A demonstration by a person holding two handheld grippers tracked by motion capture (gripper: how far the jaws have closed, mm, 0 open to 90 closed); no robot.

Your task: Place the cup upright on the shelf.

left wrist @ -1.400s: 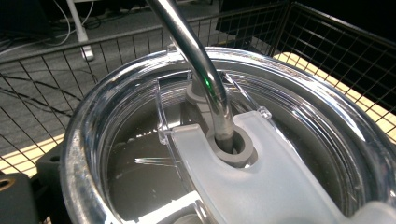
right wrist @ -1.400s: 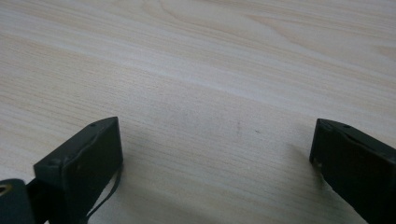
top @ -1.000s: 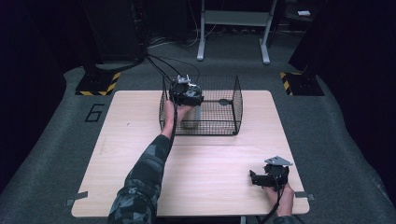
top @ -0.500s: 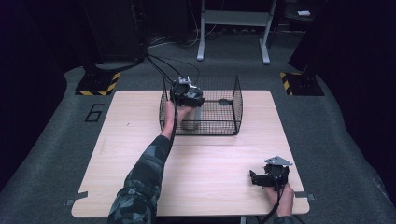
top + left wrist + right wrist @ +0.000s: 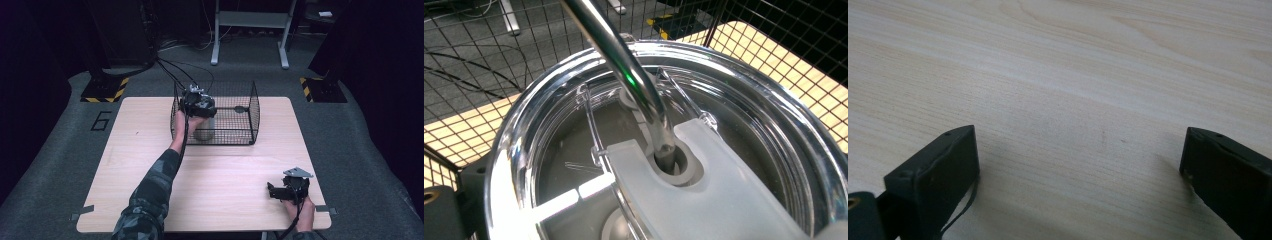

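Observation:
A grey tumbler (image 5: 204, 131) stands inside the black wire basket (image 5: 253, 107) at the table's far middle. In the left gripper view its clear lid (image 5: 724, 165) is very close, with a metal straw (image 5: 624, 65) rising through the lid's hole. My left gripper (image 5: 199, 106) is down in the basket at the tumbler's top, and its jaws hug the tumbler's sides. My right gripper (image 5: 280, 192) rests low at the front right of the table. It is open (image 5: 1078, 160), its jaws wide apart over bare wood.
The light wooden table (image 5: 225, 170) has free room between the basket and the front edge. Cables (image 5: 175, 75) trail from the left gripper to the floor behind. A metal stand (image 5: 250, 30) and hazard-striped bases (image 5: 105, 90) sit beyond the table.

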